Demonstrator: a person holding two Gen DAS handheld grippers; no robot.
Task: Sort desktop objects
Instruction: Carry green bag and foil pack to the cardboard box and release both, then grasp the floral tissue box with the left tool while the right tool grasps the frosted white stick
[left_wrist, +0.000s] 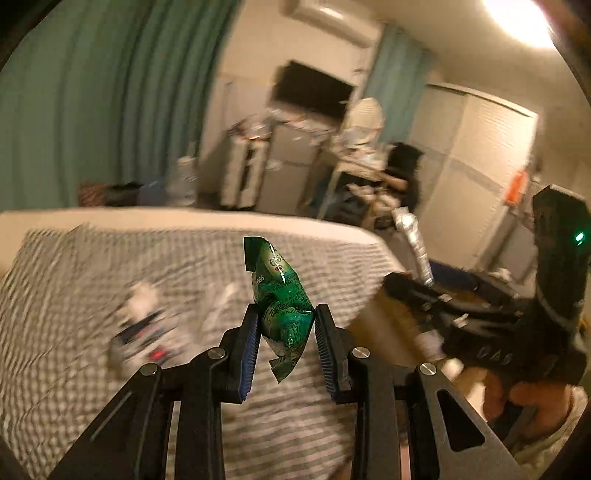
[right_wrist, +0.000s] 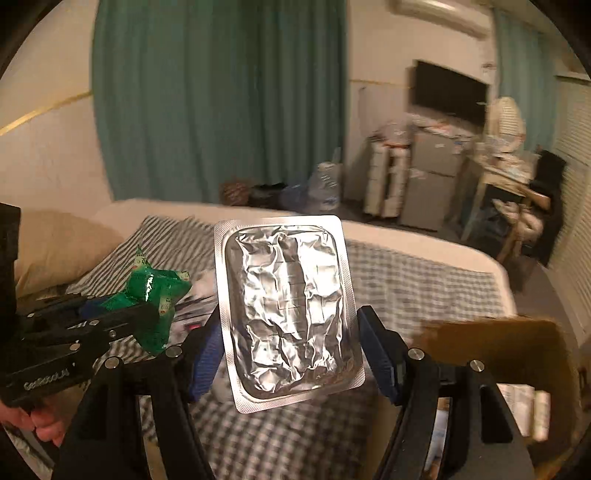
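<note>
the small things on the bed (left_wrist: 92, 266) are too blurry to tell. left tool (left_wrist: 284, 321) squeezes a green packet (left_wrist: 282, 295); right tool (right_wrist: 288, 343) squeezes a silver foil pack (right_wrist: 288, 306), both up above the bed. a brown box (right_wrist: 517, 347) sits beside.

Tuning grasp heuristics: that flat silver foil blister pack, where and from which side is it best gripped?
Across its two long edges, near the lower half, as the right gripper holds it now. The flat silver foil blister pack has a firm flat rim around a crumpled, puffed middle, so pads on the rim edges probably hold better than squeezing the faces. Come from below, along its length.
</note>
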